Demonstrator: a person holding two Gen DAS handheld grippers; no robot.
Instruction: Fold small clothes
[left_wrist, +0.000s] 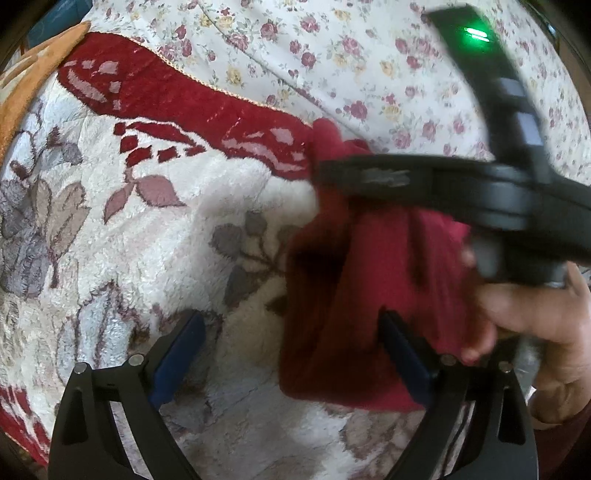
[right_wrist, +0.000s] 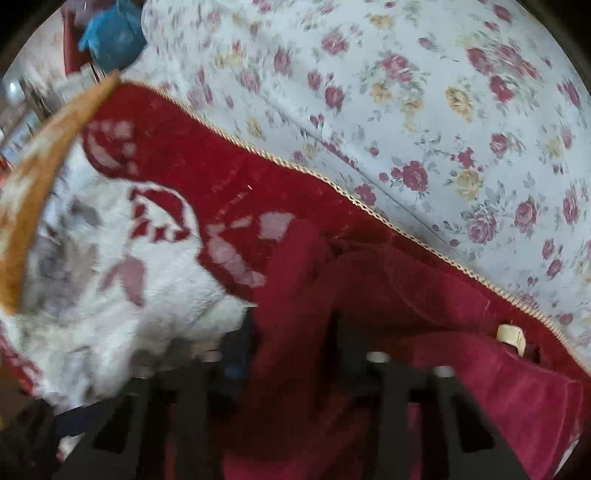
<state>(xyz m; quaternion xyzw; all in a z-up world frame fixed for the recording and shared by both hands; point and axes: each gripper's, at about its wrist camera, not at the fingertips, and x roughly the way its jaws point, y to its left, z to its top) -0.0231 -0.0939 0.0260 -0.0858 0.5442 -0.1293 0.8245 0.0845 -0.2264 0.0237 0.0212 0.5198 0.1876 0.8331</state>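
Observation:
A small dark red garment (left_wrist: 388, 258) hangs bunched over a fleece blanket. In the left wrist view my right gripper (left_wrist: 325, 173) reaches in from the right and pinches the garment's upper edge. The right wrist view is blurred, but it shows that gripper (right_wrist: 297, 339) shut on a fold of the red garment (right_wrist: 406, 280). A cream tag (right_wrist: 511, 338) sits on the cloth to the right. My left gripper (left_wrist: 291, 350) stands wide open below. The garment's lower part drapes over its right finger, and its left finger is bare.
A white fleece blanket (left_wrist: 147, 221) with grey flowers and a red border lies underneath. Behind it is a floral sheet (left_wrist: 332, 55). An orange edge (left_wrist: 29, 74) curves along the far left. A person's hand (left_wrist: 535, 325) grips the right tool's handle. Something blue (right_wrist: 110, 33) sits far back.

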